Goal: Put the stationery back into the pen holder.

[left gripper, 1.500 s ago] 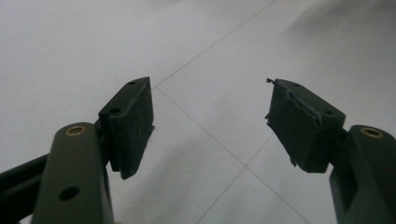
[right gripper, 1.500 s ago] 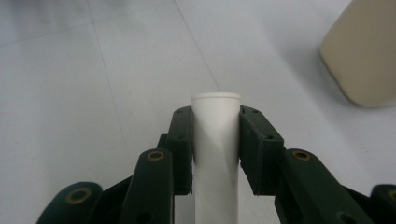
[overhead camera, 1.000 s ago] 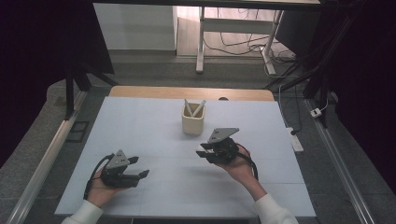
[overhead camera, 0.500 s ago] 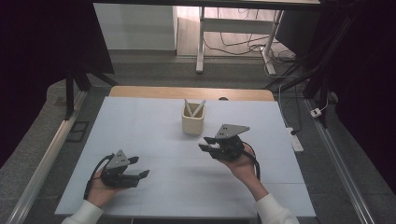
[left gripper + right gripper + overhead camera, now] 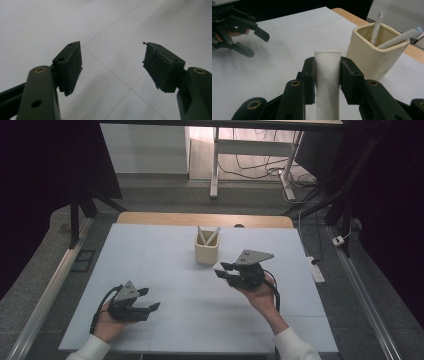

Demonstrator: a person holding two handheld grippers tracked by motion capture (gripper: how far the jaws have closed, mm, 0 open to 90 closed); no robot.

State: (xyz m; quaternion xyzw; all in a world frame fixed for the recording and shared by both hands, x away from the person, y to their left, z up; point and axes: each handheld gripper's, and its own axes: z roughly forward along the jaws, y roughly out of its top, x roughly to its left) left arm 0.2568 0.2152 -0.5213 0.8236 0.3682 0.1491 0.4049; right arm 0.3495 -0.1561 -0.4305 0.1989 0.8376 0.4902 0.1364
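A white tube-shaped marker (image 5: 327, 75) stands upright between the jaws of my right gripper (image 5: 327, 67), which is shut on it. In the high view the right gripper (image 5: 223, 270) hovers just right of and in front of a cream square cup (image 5: 206, 252). The cup (image 5: 372, 57) holds two white pens (image 5: 376, 25), which lean against its rim. My left gripper (image 5: 150, 299) rests low on the white table at the front left, with its jaws open. Between its jaws (image 5: 112, 62) there is only bare table.
The white table top (image 5: 165, 250) has a wooden strip (image 5: 150, 218) along its far edge. Metal rails run down both sides of the table. From the right gripper view the left gripper (image 5: 258, 45) shows at the far left.
The right gripper has drifted slightly to the right and away from the person, with the marker still in it. The left gripper has not moved.
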